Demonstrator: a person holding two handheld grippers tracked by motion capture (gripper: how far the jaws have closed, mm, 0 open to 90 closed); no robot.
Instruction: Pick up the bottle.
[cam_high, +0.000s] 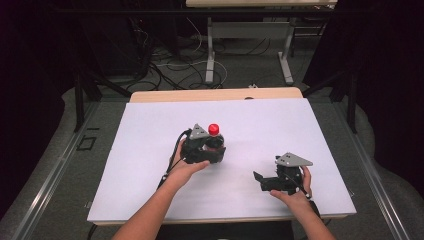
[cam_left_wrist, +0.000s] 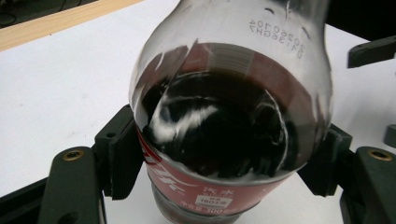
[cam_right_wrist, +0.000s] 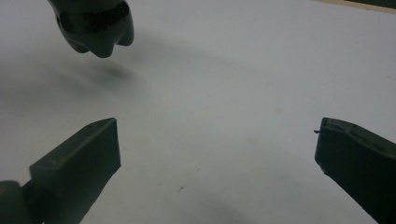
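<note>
A cola bottle (cam_left_wrist: 229, 126) with a red cap sits clamped between the pads of the left gripper (cam_high: 207, 150), its labelled waist pinched from both sides, dark drink sloshing inside. Its base hangs just above the white bench (cam_high: 150, 150). The right gripper (cam_high: 272, 181) rests well apart to the bottle's right, jaws spread wide with nothing between them.
</note>
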